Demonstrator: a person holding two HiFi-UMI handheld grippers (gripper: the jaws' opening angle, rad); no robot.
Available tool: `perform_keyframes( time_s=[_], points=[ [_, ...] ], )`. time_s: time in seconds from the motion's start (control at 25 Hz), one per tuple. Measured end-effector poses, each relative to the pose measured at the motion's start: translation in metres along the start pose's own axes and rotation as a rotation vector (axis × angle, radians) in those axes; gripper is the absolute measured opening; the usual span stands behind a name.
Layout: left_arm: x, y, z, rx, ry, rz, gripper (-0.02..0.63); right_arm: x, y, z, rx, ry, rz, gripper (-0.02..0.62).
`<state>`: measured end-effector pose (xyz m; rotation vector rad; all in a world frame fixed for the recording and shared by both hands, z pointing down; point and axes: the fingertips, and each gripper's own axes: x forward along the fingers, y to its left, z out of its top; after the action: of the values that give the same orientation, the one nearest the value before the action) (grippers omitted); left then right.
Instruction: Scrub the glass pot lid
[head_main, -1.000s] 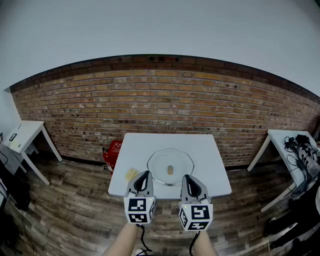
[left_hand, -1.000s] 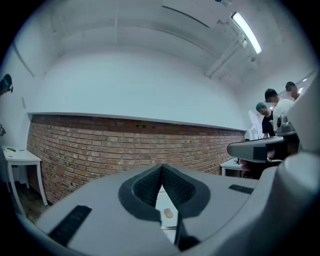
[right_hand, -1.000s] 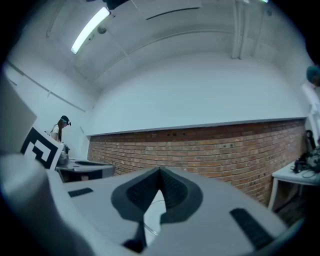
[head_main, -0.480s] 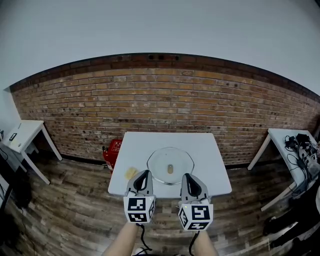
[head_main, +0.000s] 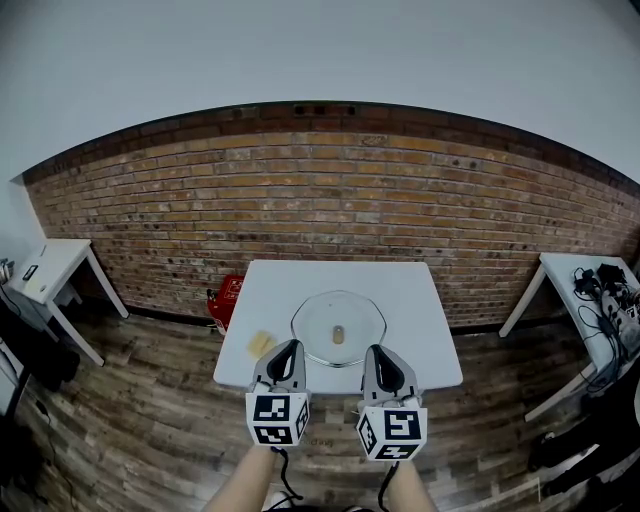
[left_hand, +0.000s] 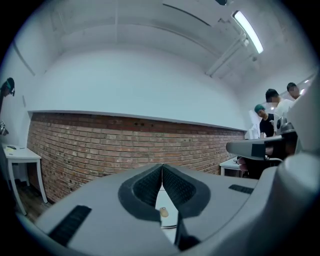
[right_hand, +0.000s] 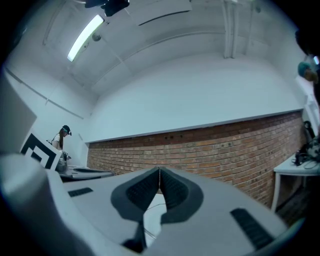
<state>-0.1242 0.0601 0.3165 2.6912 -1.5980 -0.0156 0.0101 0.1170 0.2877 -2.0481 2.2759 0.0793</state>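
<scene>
A round glass pot lid (head_main: 338, 329) with a small tan knob lies flat on the white table (head_main: 410, 300). A yellow sponge (head_main: 261, 344) rests at the table's front left. My left gripper (head_main: 289, 350) and right gripper (head_main: 376, 354) hover side by side above the table's near edge, both shut with nothing between the pads. In the left gripper view the closed jaws (left_hand: 162, 172) point at the lid, and its knob (left_hand: 163, 212) shows just below them. The right gripper view has its closed jaws (right_hand: 159, 176) over the lid's rim (right_hand: 150, 220).
A brick wall (head_main: 330, 200) runs behind the table. A red object (head_main: 228, 296) stands on the wooden floor by the table's left side. More white tables stand at far left (head_main: 45, 270) and far right (head_main: 590, 285), the right one with cables. People (left_hand: 272, 107) stand off to the side.
The head view has shifted slightly; the grippers and lid keep their places.
</scene>
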Motion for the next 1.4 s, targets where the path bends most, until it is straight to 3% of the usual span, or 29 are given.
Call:
perform_keyframes(
  time_s=[0.44,0.8,1.4],
  points=[
    [0.009,-0.035,0.007,0.041,-0.007,0.054,0.012,-0.007,-0.031,-0.005,0.000,0.024,0.055,0.021],
    [0.021,-0.044,0.002,0.048,0.007,0.052,0.012,-0.001,-0.044,-0.012,0.009,0.034,0.056,0.021],
    [0.117,0.037,-0.018,0.011,0.024,-0.001,0.012,0.117,-0.030,-0.035,0.003,0.055,-0.013,0.021]
  ],
)
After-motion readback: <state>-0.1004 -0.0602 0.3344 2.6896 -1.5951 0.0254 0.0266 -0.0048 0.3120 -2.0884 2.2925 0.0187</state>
